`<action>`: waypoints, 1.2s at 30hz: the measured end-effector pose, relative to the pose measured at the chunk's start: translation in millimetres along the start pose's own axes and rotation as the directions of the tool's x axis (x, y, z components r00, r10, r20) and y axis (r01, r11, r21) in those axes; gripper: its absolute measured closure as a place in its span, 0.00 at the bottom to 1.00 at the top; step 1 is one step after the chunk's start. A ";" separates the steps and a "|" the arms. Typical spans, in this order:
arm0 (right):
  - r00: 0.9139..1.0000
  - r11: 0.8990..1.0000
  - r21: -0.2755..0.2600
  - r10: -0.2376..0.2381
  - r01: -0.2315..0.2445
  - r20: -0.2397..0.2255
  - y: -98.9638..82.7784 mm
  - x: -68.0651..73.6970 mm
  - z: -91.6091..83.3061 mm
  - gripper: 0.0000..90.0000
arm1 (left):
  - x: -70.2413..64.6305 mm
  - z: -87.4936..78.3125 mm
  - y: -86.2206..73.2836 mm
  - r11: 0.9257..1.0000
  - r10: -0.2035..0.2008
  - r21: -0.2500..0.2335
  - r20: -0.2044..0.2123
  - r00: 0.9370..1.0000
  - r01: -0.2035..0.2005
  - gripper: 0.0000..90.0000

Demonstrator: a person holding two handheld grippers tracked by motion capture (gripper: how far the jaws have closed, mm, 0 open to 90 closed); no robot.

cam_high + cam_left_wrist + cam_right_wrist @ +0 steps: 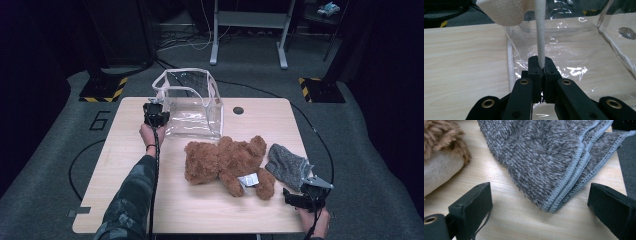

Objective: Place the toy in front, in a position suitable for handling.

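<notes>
A clear plastic bag (192, 102) with white fabric trim stands open at the back of the wooden table (200, 210). My left gripper (156, 117) is at the bag's left front corner. In the left gripper view that gripper (542, 65) is shut on the upright white trim strip (540, 37). A brown teddy bear (227, 162) lies mid-table, with a folded grey fuzzy cloth (287, 165) to its right. My right gripper (305, 195) rests near the table's front right corner. In the right gripper view it (543, 195) stands open just short of the cloth's stitched edge (544, 157); the bear's paw (441, 167) is at left.
A round cable hole (238, 110) sits in the table behind the bear. Behind the table on the grey floor are a white desk frame (248, 35) and black posts on yellow-striped bases (102, 90). Bare wood lies left of the bear.
</notes>
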State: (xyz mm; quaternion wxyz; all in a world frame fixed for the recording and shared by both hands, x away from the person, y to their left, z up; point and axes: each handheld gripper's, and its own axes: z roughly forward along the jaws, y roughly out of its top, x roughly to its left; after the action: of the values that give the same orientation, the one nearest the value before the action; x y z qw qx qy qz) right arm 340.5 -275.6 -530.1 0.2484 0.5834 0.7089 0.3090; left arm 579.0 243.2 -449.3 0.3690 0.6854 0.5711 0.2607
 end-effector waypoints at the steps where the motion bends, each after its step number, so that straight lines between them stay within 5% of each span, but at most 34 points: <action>1: 1.000 1.000 0.000 0.000 0.000 0.000 0.0 0.0 0.0 0.06 | 0.0 0.0 0.0 1.000 0.000 0.000 0.000 1.000 0.000 0.97; 4: 1.000 1.000 0.000 0.001 -0.001 0.001 -0.1 -0.1 -0.2 0.06 | 10.9 -5.7 -4.1 0.999 -0.032 -0.009 -0.005 0.999 0.032 0.97; 20: 1.000 1.000 0.000 0.000 0.000 0.003 -0.2 0.0 -0.2 0.06 | 48.2 -26.9 -17.1 0.997 -0.072 -0.033 -0.071 0.995 0.070 0.97; 36: 1.000 1.000 -0.004 0.000 0.000 0.004 -0.1 -0.1 -0.2 0.07 | 86.0 -51.6 -33.4 0.991 -0.127 -0.048 -0.146 0.981 0.122 0.97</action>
State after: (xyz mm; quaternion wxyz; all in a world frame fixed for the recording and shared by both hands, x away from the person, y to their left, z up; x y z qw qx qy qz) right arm 340.3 -275.7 -530.0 0.2512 0.5835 0.7077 0.3093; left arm 537.3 340.3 -451.2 0.3543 0.6196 0.6335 0.2986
